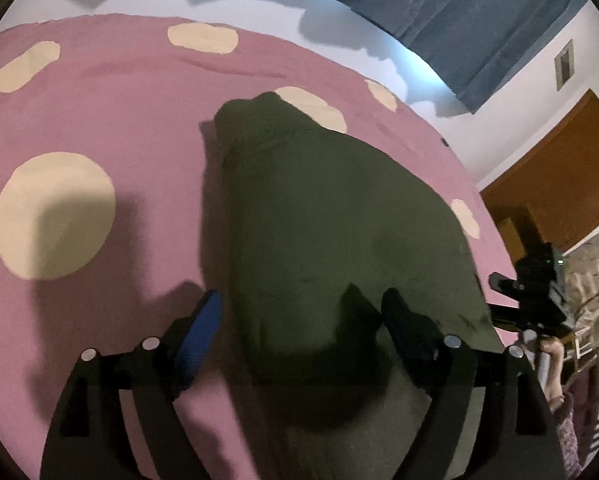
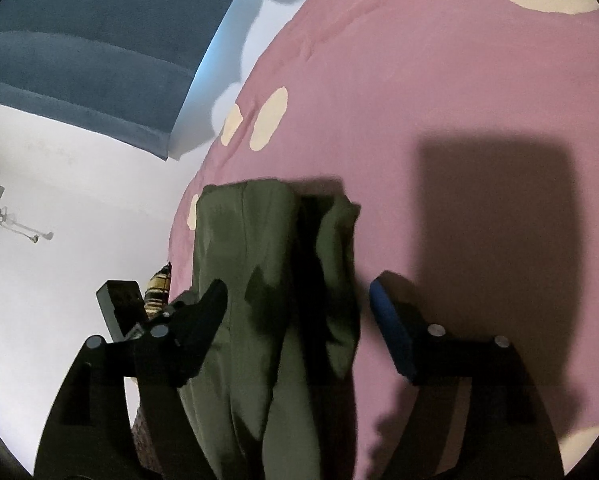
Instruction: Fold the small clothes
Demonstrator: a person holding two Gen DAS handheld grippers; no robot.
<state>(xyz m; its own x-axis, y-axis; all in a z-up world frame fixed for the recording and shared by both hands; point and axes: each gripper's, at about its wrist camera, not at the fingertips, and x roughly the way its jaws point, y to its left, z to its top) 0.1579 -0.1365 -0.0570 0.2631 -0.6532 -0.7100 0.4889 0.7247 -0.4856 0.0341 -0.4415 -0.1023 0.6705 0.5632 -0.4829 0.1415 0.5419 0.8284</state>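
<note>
A dark olive-green garment (image 1: 331,216) lies folded lengthwise on a pink bedsheet (image 1: 131,104) with cream dots. My left gripper (image 1: 301,316) hovers over the garment's near end, open, its blue-padded fingers (image 1: 203,332) apart and touching no cloth. In the right wrist view the same garment (image 2: 259,264) runs away from me as a long strip with a fold along its right side. My right gripper (image 2: 299,294) is open and straddles the strip; its pads do not press the cloth. At the left view's right edge the right gripper (image 1: 531,300) also shows.
The bed's edge (image 2: 195,184) runs close to the garment's left side in the right wrist view, with a white wall and blue curtain (image 2: 79,52) beyond. A wooden door (image 1: 559,172) and a person's hand (image 1: 555,364) show at the right of the left view. The other gripper's black body (image 2: 119,304) sits beside the bed edge.
</note>
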